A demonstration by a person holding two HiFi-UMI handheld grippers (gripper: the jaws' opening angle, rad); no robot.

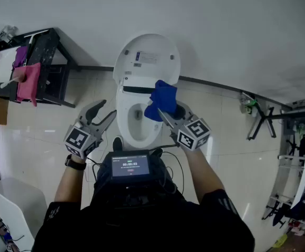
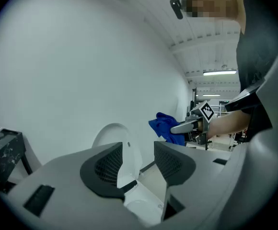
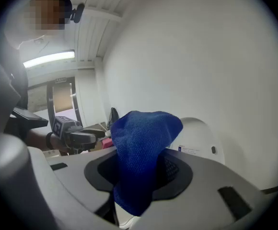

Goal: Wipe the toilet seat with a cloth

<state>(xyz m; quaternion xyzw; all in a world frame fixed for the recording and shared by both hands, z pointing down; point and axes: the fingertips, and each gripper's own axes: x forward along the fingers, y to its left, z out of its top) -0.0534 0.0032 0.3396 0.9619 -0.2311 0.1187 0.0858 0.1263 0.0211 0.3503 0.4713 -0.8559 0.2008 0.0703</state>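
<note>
The right gripper (image 1: 164,115) is clamped on a blue cloth (image 1: 162,100), which it holds in the air above the toilet seat (image 1: 122,121). The left gripper (image 1: 104,111) has its jaws wide apart and empty, just left of the bowl. The raised lid (image 1: 147,56) carries a label (image 1: 144,58) whose print is too small to read. The floor (image 1: 37,138) is pale glossy tile. The wall (image 1: 221,25) is plain white.

Toilet seat (image 1: 122,114) right side hidden behind blue cloth (image 1: 161,101), lid label (image 1: 147,58) print too small to read
</note>
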